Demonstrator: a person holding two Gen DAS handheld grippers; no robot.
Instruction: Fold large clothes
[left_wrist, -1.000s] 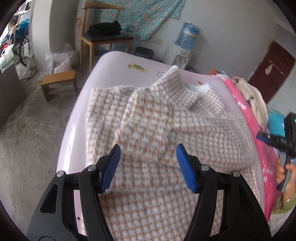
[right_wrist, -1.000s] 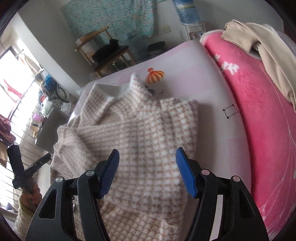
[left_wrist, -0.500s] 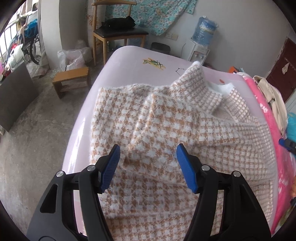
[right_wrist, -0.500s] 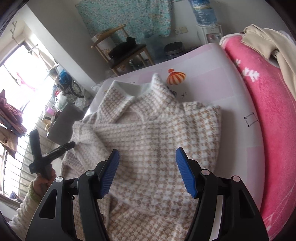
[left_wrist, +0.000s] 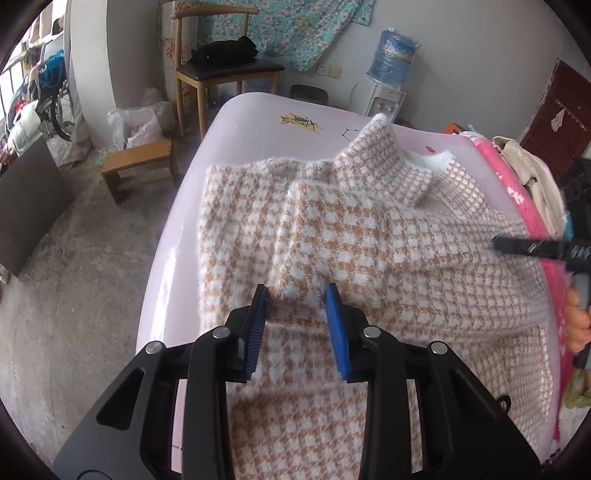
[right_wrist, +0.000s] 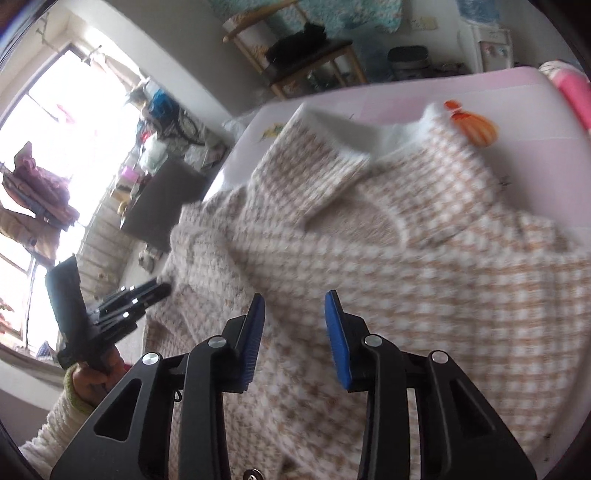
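Note:
A beige-and-white houndstooth sweater lies on the pink bed, both sleeves folded across its front, collar at the far end. My left gripper is open, its blue pads on either side of the folded left sleeve's cuff, low over the cloth. My right gripper is open just above the sweater, empty. It shows in the left wrist view at the sweater's right edge. The left gripper shows in the right wrist view at the left.
A pink blanket with a beige garment lies along the bed's right side. A wooden stool, a chair, plastic bags and a water dispenser stand on the floor beyond the bed.
Both grippers have moved forward and down toward the sweater and their jaws have narrowed. The left gripper now straddles the sleeve cuff.

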